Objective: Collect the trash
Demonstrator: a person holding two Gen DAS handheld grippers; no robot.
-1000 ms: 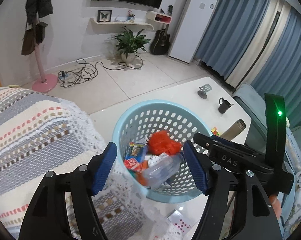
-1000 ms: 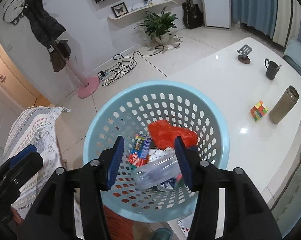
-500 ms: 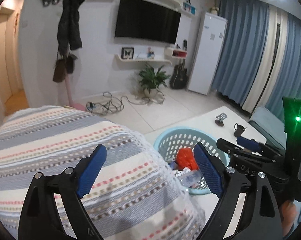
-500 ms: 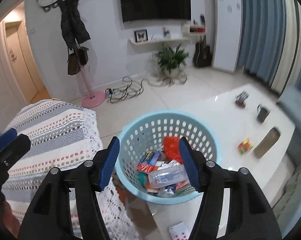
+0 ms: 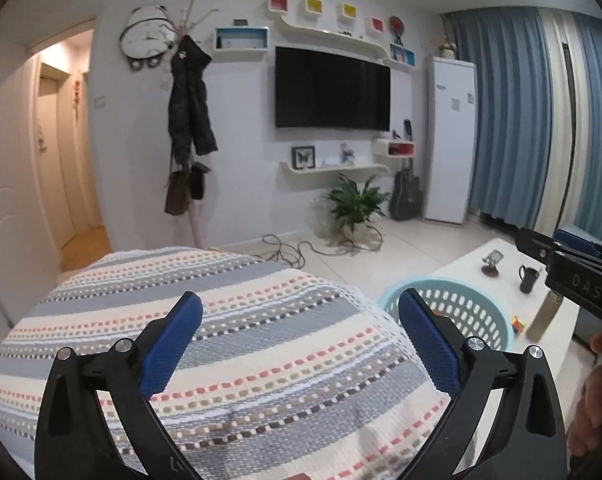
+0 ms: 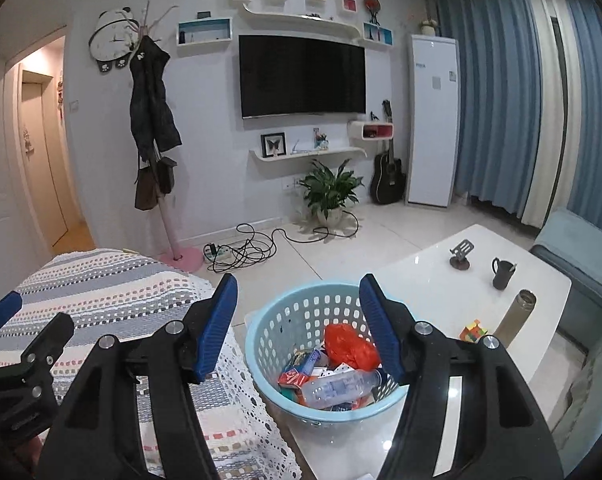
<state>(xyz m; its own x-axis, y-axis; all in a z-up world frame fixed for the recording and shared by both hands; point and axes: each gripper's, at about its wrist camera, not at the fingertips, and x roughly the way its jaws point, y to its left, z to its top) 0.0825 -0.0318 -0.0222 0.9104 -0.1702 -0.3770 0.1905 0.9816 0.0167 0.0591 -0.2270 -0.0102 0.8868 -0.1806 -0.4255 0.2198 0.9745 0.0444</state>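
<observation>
Light-blue perforated basket [image 6: 285,332], plastic, near edge of the white table [image 6: 441,280]. Contents: clear plastic bottle [image 6: 337,386] lying on top, orange-red bag [image 6: 349,346], red and blue wrappers [image 6: 297,370].

Change since a second ago: both grippers were low over the basket with the bottle between their pads; now they are raised and pulled back, and the bottle lies inside. Judged: that piece of trash is deposited, hands free for the next.

Left gripper [image 5: 301,332]: jaws opening, very wide, nothing between them; striped knitted cover [image 5: 261,344] behind.

Right gripper [image 6: 297,320]: jaws opening, moderately wide, empty; basket seen beyond the gap.

Remaining on table, far right: puzzle cube [image 6: 472,330], tan flask [image 6: 517,316], dark mug [image 6: 502,272], small stand [image 6: 461,256]. None looks like trash, at a guess.

Writing: "DAS" on the right tool's body in the left view; blue logo on the white cabinet, unreadable.
</observation>
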